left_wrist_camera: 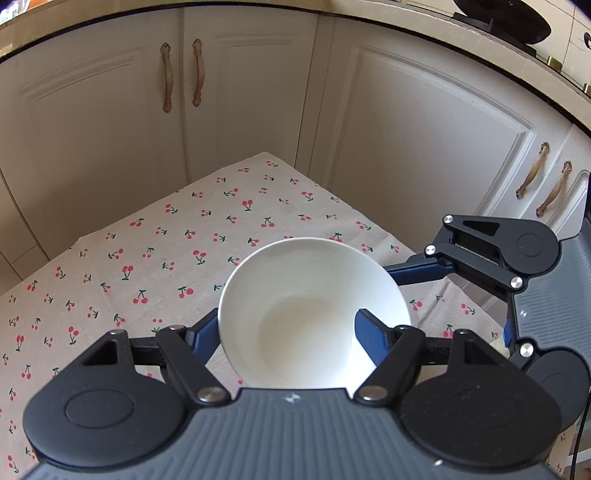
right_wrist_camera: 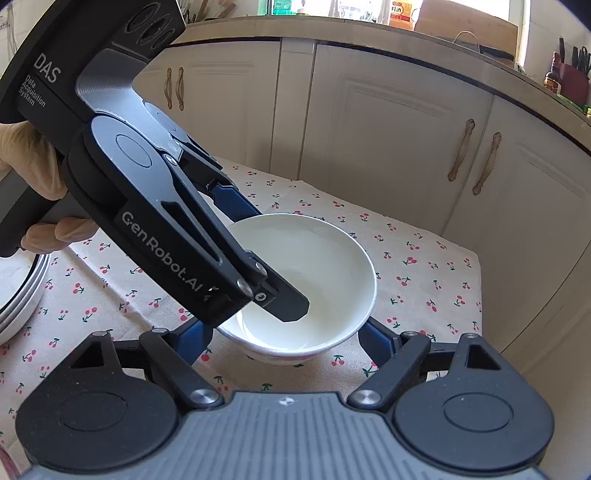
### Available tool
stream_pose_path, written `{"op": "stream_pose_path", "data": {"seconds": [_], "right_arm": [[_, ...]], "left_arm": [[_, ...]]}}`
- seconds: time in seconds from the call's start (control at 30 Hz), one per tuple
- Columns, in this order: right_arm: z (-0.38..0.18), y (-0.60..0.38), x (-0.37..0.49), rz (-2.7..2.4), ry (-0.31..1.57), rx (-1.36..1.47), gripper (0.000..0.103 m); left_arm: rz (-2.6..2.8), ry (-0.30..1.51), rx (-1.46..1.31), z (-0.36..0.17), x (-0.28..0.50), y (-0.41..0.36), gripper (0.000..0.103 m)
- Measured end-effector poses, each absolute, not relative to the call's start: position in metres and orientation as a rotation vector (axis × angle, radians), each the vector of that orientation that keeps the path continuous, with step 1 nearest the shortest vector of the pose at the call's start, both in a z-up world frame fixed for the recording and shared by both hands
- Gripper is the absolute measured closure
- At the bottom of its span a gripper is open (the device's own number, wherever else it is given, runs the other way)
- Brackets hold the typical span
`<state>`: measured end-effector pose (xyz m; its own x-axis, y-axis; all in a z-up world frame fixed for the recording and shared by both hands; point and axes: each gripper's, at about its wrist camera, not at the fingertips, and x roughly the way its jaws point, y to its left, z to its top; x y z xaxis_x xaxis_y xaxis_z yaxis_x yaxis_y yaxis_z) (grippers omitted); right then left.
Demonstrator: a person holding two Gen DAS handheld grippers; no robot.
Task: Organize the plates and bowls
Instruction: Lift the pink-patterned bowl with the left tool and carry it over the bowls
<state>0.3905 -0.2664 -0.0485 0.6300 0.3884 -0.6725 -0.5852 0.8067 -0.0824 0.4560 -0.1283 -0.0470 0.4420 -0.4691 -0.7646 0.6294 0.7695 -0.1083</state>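
Note:
A white bowl [left_wrist_camera: 314, 314] [right_wrist_camera: 306, 280] sits on the cherry-print tablecloth [left_wrist_camera: 147, 258] [right_wrist_camera: 424, 266]. My left gripper [left_wrist_camera: 284, 332] straddles its rim: one finger [right_wrist_camera: 284, 302] is inside the bowl, the other [right_wrist_camera: 232, 201] outside its far wall. The jaws look closed on the rim. My right gripper [right_wrist_camera: 284, 339] is open, its blue fingers [right_wrist_camera: 376, 343] on either side of the bowl's near base, apart from it. It also shows at the right of the left wrist view [left_wrist_camera: 417, 273].
A stack of plates [right_wrist_camera: 22, 295] lies at the left edge of the table. White kitchen cabinets [left_wrist_camera: 406, 147] stand close behind the table. A dark pan [left_wrist_camera: 506, 18] sits on the counter above. The table's far corner [left_wrist_camera: 266, 158] is near the cabinets.

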Motion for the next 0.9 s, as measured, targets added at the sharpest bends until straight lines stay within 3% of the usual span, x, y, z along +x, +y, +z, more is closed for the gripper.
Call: {"op": "stream_pose_path", "data": {"seconds": [0.9], "right_arm": [[0.011,-0.256,0.269,0.529,0.687,-0.304,0.014]], "left_arm": [[-0.736,0.813,0.222,0.012,0.336,-0.116,0.027]]}}
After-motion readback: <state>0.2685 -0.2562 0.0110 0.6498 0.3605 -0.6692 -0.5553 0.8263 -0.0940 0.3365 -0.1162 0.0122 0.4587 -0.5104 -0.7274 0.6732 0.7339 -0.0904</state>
